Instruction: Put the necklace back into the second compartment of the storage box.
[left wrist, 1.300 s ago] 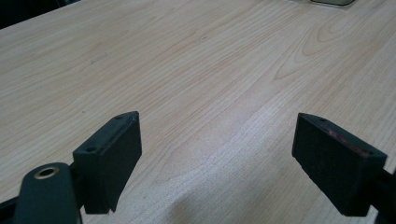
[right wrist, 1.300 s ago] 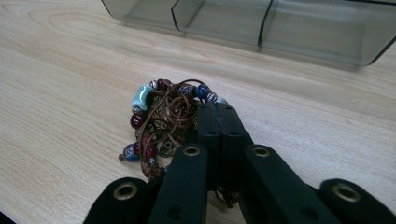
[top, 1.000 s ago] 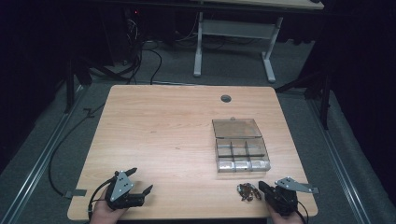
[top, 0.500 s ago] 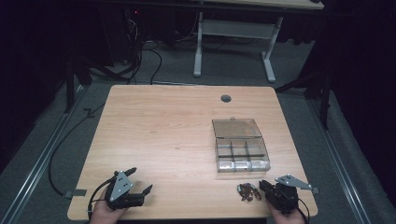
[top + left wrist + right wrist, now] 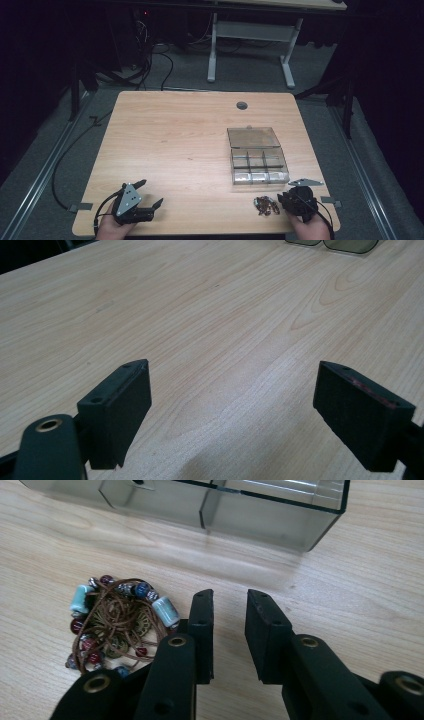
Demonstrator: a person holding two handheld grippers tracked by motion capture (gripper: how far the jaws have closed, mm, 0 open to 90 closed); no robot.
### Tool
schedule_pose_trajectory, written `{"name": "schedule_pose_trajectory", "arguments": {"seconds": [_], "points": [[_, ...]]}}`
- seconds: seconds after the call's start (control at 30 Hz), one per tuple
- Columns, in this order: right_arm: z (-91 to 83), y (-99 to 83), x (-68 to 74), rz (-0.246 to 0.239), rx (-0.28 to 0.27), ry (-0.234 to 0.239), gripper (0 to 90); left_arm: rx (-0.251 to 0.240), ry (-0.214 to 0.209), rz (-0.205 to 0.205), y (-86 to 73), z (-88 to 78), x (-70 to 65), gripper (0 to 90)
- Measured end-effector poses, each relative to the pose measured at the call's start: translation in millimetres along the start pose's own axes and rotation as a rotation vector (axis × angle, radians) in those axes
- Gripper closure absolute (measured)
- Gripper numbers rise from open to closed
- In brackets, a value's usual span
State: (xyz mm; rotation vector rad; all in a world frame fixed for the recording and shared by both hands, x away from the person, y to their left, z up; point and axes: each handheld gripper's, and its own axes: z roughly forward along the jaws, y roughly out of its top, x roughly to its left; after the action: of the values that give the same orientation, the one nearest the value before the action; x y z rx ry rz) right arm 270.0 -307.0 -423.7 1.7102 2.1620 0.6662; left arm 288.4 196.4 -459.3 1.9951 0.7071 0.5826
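**Beaded cord bracelet beside right gripper, compartment box behind**

Item 1. Right gripper [image 5: 229,630]: at the table's near right corner, held in the person's right hand [image 5: 310,227]. Jaws a narrow gap apart and have just been opening; nothing between them, bare wood showing through the gap. Tips point toward the box.

Item 2. Beaded bracelet [image 5: 117,625]: a coiled heap of brown leather cord strung with pale blue, dark blue and red beads and bronze-toned filigree discs. Lies on the table just beside the outer face of the right gripper's left-hand jaw, not between the jaws. In the high view it sits just left of that gripper [image 5: 266,206].

Item 3. Compartment box [image 5: 257,160]: clear smoky plastic, divided into small cells, lid folded open toward the far side. Stands on the table's right half, near and beyond the bracelet. Contents cannot be told.

Item 4. Left gripper [image 5: 232,407]: at the near left corner, low over the wood. Jaws wide apart, nothing between them.

Item 5. Table [image 5: 175,135]: light wood-grain top with a round cable port near the far edge.
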Motion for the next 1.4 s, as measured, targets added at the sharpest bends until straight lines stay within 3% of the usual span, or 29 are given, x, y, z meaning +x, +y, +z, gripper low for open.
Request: {"name": "schedule_pose_trajectory", "arguments": {"seconds": [0.2, 0.77, 1.13, 1.4], "points": [[1.7, 5.9, -3.3, 0.002, 0.066, 0.003, 69.7, 0.001, 0.000, 0.000, -0.3, 0.1, -0.2, 16.0], [0.4, 20.7, -2.5, -0.009, 0.282, 0.071, 51.1, 0.004, -0.007, -0.003, -0.4, -0.3, 0.0, 16.0], [-6.9, 29.2, 5.2, -0.053, 0.344, 0.106, 38.0, 0.004, -0.008, -0.002, -0.4, 0.0, -0.2, 16.0], [-4.1, 34.6, 22.4, -0.087, 0.393, 0.151, 28.0, 0.007, -0.011, 0.001, -0.1, 0.3, -0.2, 16.0]]}}
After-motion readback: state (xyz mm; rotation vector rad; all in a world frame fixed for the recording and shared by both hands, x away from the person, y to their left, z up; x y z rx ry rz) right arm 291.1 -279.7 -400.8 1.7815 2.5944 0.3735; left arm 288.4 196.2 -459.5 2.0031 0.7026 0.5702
